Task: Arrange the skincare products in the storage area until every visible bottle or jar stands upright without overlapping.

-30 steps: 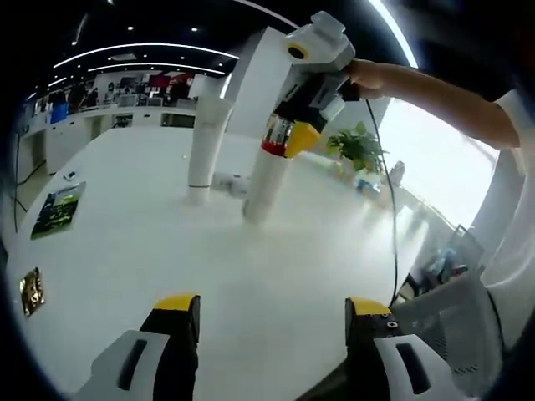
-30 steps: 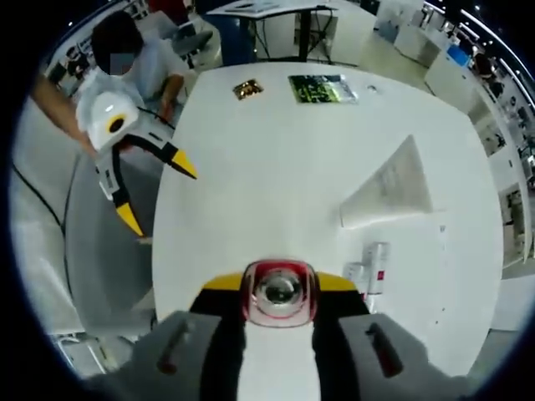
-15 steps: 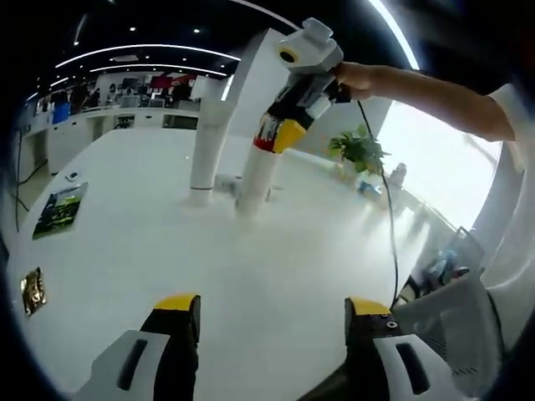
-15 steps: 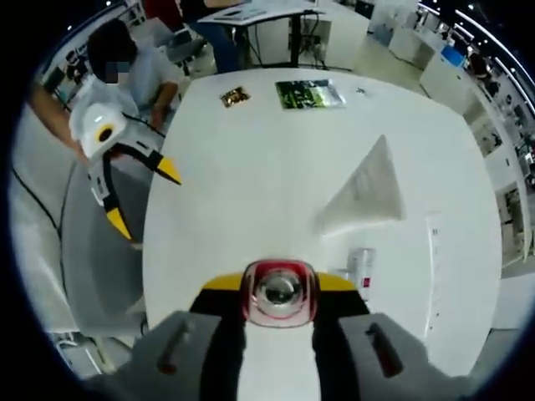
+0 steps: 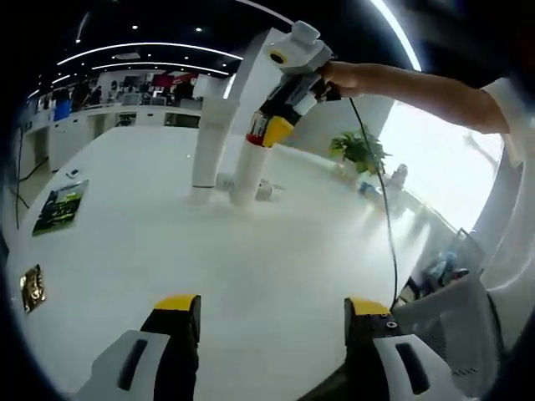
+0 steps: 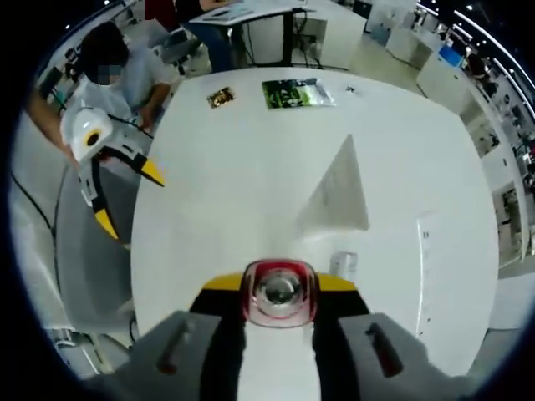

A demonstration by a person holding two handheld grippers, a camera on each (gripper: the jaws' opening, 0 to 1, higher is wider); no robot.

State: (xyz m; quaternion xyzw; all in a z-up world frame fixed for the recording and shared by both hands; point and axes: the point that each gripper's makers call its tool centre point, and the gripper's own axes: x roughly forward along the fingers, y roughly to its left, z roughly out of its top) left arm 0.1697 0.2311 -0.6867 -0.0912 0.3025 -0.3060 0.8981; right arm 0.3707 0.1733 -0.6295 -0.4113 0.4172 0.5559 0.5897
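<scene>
placing step: right gripper (image 5: 269, 132) pinches red-capped white bottle (image 5: 247, 171) upright beside tall tube (image 5: 206, 142), next calls release; left gripper (image 5: 272, 305) spread, idle

A white worktop (image 5: 251, 276) carries everything. In the left gripper view, a green printed card (image 5: 57, 207) and a small dark-and-gold packet (image 5: 32, 288) lie flat at its left edge. Far across it stand two tall white tubes (image 5: 207, 146), close together, with a small white box (image 5: 262, 190) lying just beside them. In the right gripper view the card (image 6: 298, 92) and packet (image 6: 221, 98) sit at the far edge.
</scene>
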